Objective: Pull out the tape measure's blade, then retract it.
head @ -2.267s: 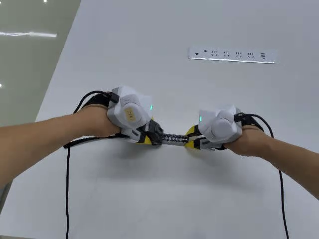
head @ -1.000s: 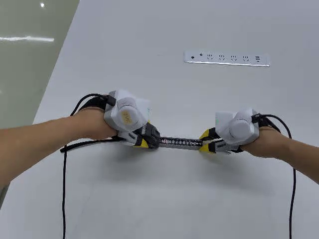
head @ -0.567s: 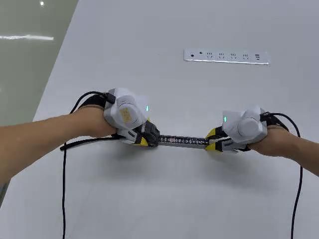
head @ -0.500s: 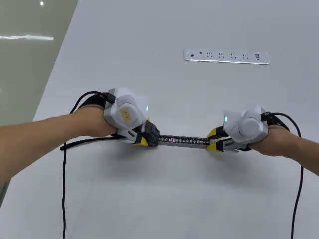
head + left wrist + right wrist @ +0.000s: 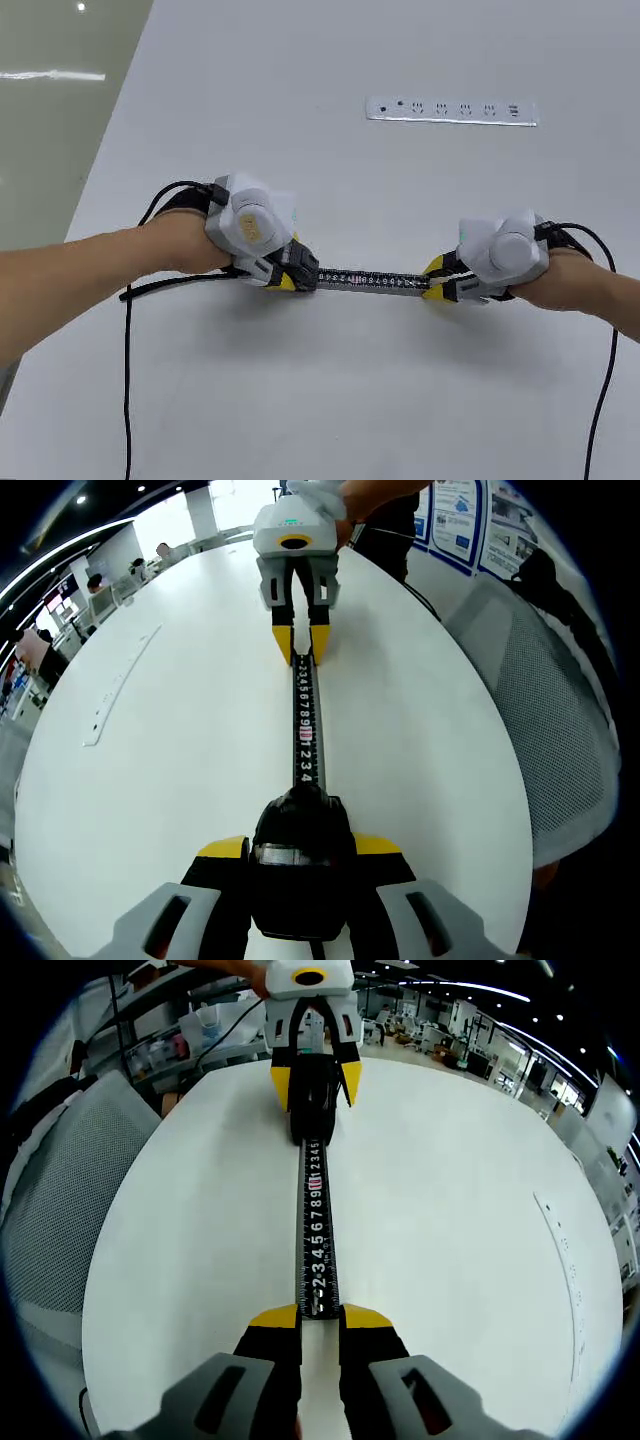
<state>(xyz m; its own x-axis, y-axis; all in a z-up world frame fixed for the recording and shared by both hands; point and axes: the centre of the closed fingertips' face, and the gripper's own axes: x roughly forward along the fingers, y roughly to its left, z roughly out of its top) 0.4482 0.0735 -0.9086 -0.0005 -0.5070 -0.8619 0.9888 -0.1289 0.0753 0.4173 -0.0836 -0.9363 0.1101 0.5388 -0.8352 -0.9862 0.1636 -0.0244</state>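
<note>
- The left hand-held gripper [image 5: 297,272] is clamped on the tape measure case [image 5: 300,860]. Its yellow-tipped jaws press against both sides of the black housing.
- The case sits low over the white table [image 5: 350,400], left of centre. Whether it rests on the surface cannot be told.
- The right hand-held gripper [image 5: 320,1316] pinches the free end of the blade [image 5: 317,1230]. Its jaws are drawn close together on the tip, with only a narrow slot between them.
- The blade runs straight from the mouth of the case to the right hand-held gripper. It lies level with the table top, printed scale upward. Black ground, white numerals and one red mark are legible in both gripper views.
- The two hand-held grippers face each other along the line of the blade, well apart, at about the same height.
- A black cable [image 5: 128,340] trails from the left hand-held gripper across the table toward the near edge.
- A white power strip [image 5: 451,110] lies flat at the far side of the table, well apart from the tape measure case and both hand-held grippers.
</note>
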